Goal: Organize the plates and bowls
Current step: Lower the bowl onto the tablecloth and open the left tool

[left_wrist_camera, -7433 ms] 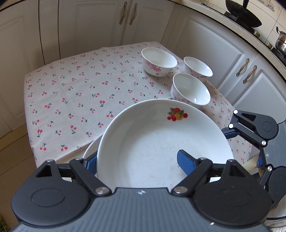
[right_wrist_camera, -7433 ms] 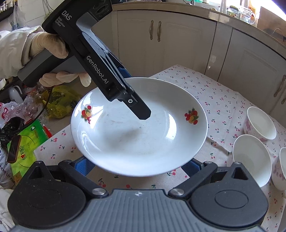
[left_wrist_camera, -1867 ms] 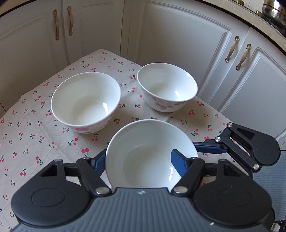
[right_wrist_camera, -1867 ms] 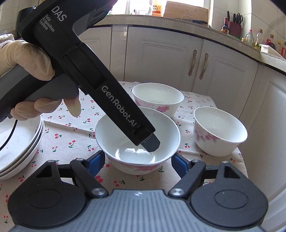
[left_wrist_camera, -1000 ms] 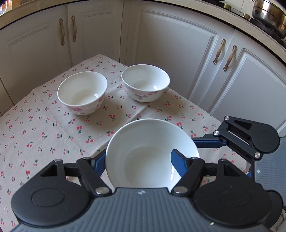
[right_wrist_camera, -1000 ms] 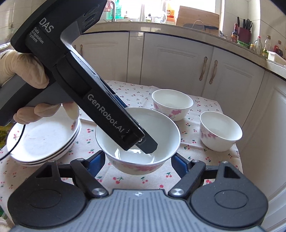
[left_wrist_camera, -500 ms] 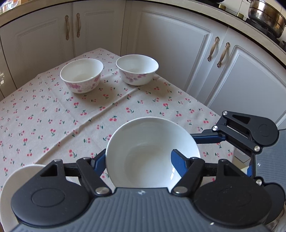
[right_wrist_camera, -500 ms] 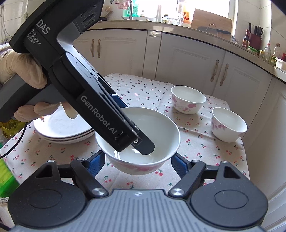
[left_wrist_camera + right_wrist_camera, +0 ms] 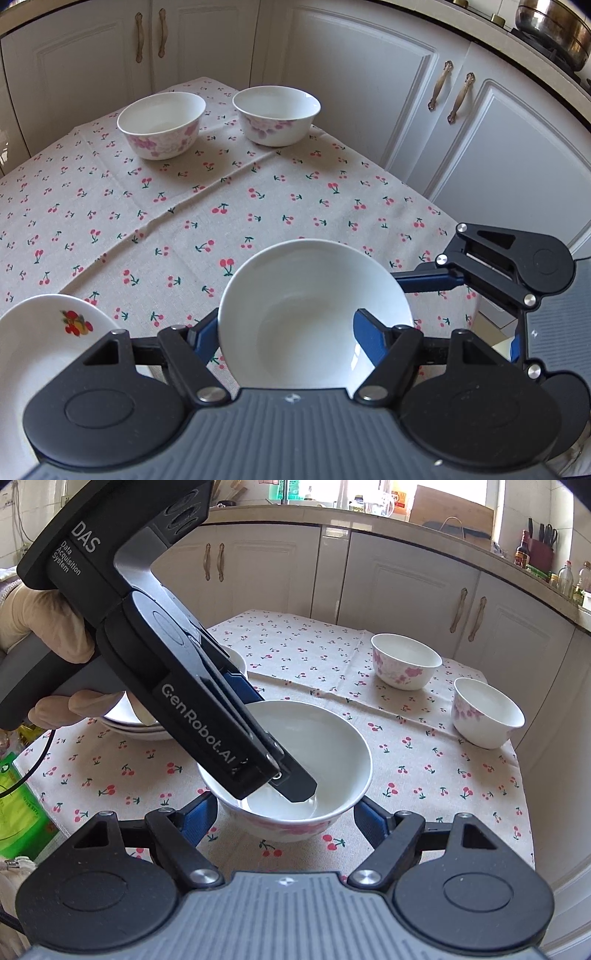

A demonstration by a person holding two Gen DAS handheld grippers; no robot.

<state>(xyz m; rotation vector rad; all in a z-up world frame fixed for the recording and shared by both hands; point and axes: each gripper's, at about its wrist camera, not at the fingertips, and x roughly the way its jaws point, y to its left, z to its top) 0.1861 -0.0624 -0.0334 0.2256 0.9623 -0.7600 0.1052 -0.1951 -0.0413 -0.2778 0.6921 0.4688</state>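
My left gripper is shut on the rim of a white bowl with pink flowers, one finger inside and one outside, and holds it low over the cherry-print tablecloth. The same bowl shows in the right wrist view with the left gripper reaching into it. My right gripper is open, its fingers either side of the bowl and apart from it. Two more flowered bowls stand at the far side. A stack of white plates lies at the left.
White cabinet doors close in the table on the far and right sides. The table's edge runs near the right gripper. A green bag lies left of the table. Bottles and knives stand on the counter.
The left gripper has carried the bowl back from the other two bowls toward the plate stack and lowered it. The right gripper has followed, still open.
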